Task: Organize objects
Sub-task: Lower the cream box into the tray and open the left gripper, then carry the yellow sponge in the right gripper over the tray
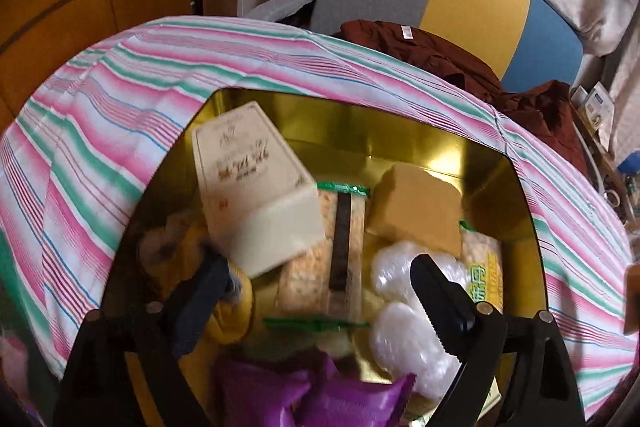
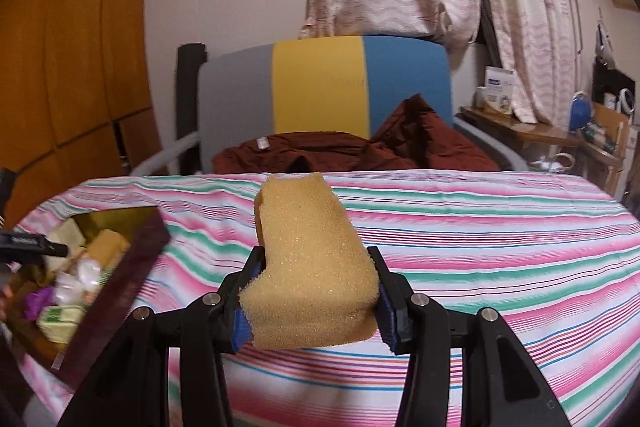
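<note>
My left gripper [image 1: 320, 279] hangs open over a gold-lined box [image 1: 420, 131] on the striped tablecloth. A cream carton [image 1: 252, 187] lies tilted in the box just ahead of my left finger, not held. The box also holds a tan sponge [image 1: 416, 211], snack bars [image 1: 320, 267], white wrapped rounds [image 1: 404, 331] and a purple packet [image 1: 320, 395]. My right gripper [image 2: 312, 291] is shut on a yellow sponge [image 2: 308, 259] and holds it above the cloth, right of the box [image 2: 120, 263].
A striped pink, green and white cloth [image 2: 480, 247] covers the table. Behind it stands a grey, yellow and blue chair [image 2: 320, 91] with a dark red garment [image 2: 360, 147]. A cluttered side shelf [image 2: 520, 127] is at the right.
</note>
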`<state>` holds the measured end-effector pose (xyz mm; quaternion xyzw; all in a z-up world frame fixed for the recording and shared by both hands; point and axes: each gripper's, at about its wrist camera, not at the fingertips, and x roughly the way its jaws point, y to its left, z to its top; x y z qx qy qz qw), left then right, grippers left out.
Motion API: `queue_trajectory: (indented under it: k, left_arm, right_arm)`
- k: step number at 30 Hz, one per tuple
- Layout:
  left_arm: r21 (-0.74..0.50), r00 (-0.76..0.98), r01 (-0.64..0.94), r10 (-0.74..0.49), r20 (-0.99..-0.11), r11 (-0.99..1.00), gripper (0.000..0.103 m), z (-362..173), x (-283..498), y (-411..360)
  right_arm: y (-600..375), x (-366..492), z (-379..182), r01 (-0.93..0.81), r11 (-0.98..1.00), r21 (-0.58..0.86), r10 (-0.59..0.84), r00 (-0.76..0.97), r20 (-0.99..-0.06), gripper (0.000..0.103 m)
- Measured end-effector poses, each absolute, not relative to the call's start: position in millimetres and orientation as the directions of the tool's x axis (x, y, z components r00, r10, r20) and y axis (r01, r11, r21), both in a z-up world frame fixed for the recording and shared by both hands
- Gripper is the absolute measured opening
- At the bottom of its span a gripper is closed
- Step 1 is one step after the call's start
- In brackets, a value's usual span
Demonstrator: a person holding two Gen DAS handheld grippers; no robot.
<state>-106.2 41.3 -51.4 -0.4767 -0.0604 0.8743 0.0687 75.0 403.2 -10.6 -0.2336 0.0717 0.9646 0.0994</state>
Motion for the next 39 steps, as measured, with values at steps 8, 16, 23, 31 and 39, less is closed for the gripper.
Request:
queue_trajectory:
  k: [8,16,23,31,39]
  left_arm:
    - [-0.323,-0.497,-0.149,0.353,-0.793,-0.935,0.093,-52.6,-88.2,40.8]
    - [-0.347,-0.606,-0.208,0.398,-0.688,-0.915,0.094,-27.9,-55.7,22.2]
    - [-0.372,-0.641,-0.161,0.384,-0.664,-0.914,0.1,-23.6,-66.7,5.8]
    - [-0.384,-0.477,-0.221,0.443,-0.759,-0.896,0.1,-51.6,-92.3,41.4]
    - [-0.462,-0.363,-0.216,0.51,-0.78,-0.86,0.099,-64.5,-115.2,67.8]
  right_arm:
    - [373.1,64.9,-7.5,-0.138,-0.979,0.151,0.049,-0.876,-0.481,0.049]
    - [352.9,63.3,-9.5,-0.081,-0.977,0.196,-0.026,-0.87,-0.492,0.049]
    - [323.3,56.6,-7.9,-0.004,-0.975,0.222,-0.109,-0.863,-0.493,0.049]
    - [302.7,53.5,-2.1,0.047,-0.973,0.226,-0.154,-0.861,-0.485,0.049]
    - [300.7,51.4,-2.3,0.04,-0.971,0.237,-0.154,-0.861,-0.485,0.049]
